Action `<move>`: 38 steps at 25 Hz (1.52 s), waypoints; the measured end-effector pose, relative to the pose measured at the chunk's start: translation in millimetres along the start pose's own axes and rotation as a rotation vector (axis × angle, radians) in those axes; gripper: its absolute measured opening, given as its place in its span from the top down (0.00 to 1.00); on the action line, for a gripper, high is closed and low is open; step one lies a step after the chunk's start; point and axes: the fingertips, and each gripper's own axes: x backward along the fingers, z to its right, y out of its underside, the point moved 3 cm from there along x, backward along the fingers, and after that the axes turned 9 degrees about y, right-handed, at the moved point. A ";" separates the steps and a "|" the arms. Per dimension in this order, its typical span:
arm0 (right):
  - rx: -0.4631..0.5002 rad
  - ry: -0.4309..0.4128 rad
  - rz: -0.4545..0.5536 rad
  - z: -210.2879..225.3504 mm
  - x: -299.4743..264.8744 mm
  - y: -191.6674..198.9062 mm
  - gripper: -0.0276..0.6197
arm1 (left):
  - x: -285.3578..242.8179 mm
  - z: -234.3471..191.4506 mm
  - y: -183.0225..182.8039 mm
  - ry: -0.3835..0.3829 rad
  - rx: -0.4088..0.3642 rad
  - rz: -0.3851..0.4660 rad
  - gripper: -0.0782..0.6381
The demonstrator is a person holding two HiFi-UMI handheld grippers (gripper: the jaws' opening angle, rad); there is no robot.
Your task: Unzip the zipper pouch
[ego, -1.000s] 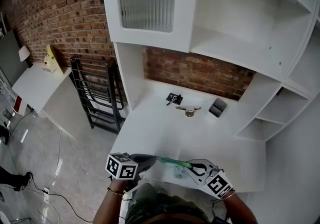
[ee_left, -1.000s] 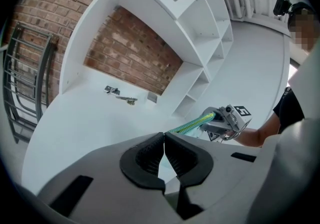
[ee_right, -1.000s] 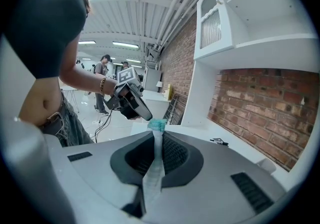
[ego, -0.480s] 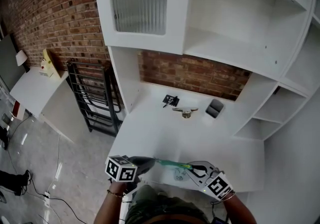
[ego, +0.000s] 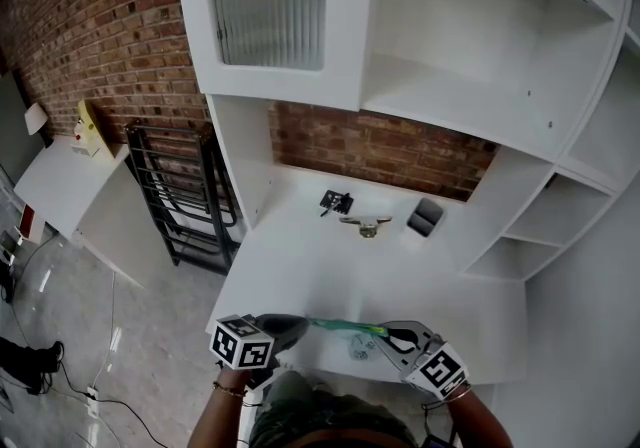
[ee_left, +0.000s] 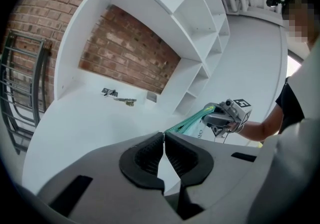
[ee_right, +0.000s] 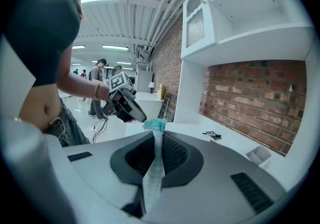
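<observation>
- Over the front edge of the desk [ego: 300, 266], the pouch [ego: 347, 328] hangs stretched in the air between two claws. Both are clamped shut on it, the left claw [ego: 303, 323] on one end and the right claw [ego: 385, 334] on the other.
- Risk: the teal zipper line is pulled taut, so a hard tug apart could drag a thin end out of either grip. The pouch would then probably drop at or past the front edge, perhaps to the floor.
- Risk: no view shows whether either claw has the slider tab. If both pinch only fabric, pulling would strain the pouch and open nothing.
- Left gripper view: the pouch [ee_left: 187, 123] runs from the closed tips of the left claw [ee_left: 163, 135] up and right to the right claw [ee_left: 215, 116].
- Right gripper view: a pale strip of pouch [ee_right: 153, 163] is pressed between the pads of the right claw [ee_right: 155, 134]. Its teal end pokes past the tips toward the left claw [ee_right: 135, 113], near ahead.
</observation>
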 end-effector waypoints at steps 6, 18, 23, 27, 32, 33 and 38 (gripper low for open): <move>-0.010 0.016 -0.002 8.9 2.8 2.5 0.94 | -1.0 5.6 1.7 0.008 -0.028 0.040 0.88; -0.077 0.100 0.015 49.9 -3.6 7.4 0.94 | 22.9 12.3 -12.0 -0.008 -0.085 0.220 0.88; -0.120 0.120 0.039 71.9 -17.2 3.1 0.94 | 32.6 18.5 -23.8 -0.023 -0.138 0.279 0.89; -0.125 0.129 0.048 88.2 -35.3 -1.6 0.94 | 39.0 22.3 -29.7 -0.046 -0.173 0.294 0.89; -0.161 0.132 0.071 106.4 -62.4 -7.6 0.94 | 43.7 27.8 -28.3 -0.068 -0.199 0.297 0.89; -0.177 0.134 0.075 110.8 -68.4 -9.0 0.94 | 45.4 28.4 -28.0 -0.074 -0.198 0.299 0.89; -0.239 0.141 0.074 132.4 -100.8 -10.1 0.94 | 56.4 25.0 -24.3 -0.113 -0.188 0.316 0.89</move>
